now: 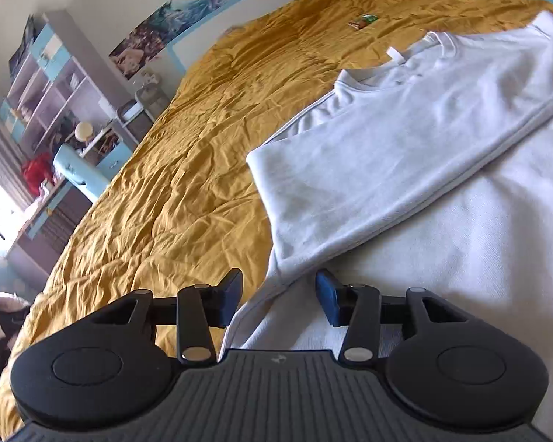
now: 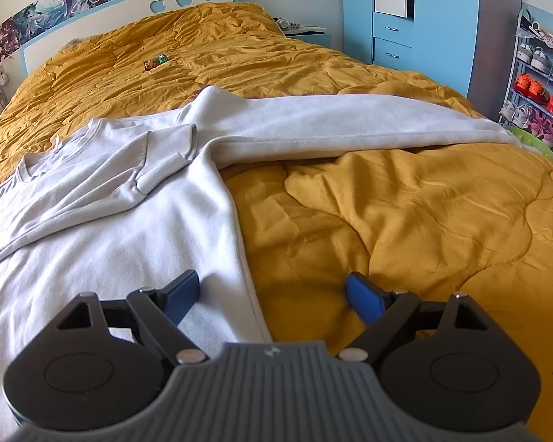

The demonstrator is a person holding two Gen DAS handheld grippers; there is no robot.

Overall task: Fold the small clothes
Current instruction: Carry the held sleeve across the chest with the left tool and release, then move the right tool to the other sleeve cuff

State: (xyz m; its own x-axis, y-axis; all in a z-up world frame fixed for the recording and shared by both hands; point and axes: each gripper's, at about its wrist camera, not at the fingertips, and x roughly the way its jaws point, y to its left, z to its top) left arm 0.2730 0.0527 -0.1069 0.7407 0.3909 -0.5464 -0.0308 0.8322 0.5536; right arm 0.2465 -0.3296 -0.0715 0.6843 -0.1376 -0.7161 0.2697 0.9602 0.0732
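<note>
Ahead of both claws spreads a bed under a mustard quilt [image 2: 405, 202]. White sweatshirt [image 2: 103, 228] lies flat on it: one sleeve folded across the chest, the other stretched out beyond the right claw. Left claw [image 1: 279, 296] half open, straddling the hem edge, gripping nothing. Right claw [image 2: 272, 294] wide open, straddling the garment's side edge. Far ahead, small green packet [image 2: 156, 62].

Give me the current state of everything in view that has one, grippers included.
left gripper: open, at the shirt's near left edge, gripping nothing.
right gripper: open wide, straddling the shirt's right side edge.
white sweatshirt: lying on the bed, left sleeve folded across the chest, right sleeve stretched out sideways.
yellow quilt: spread over the bed, wrinkled.
small packet: lying on the quilt near the headboard.
</note>
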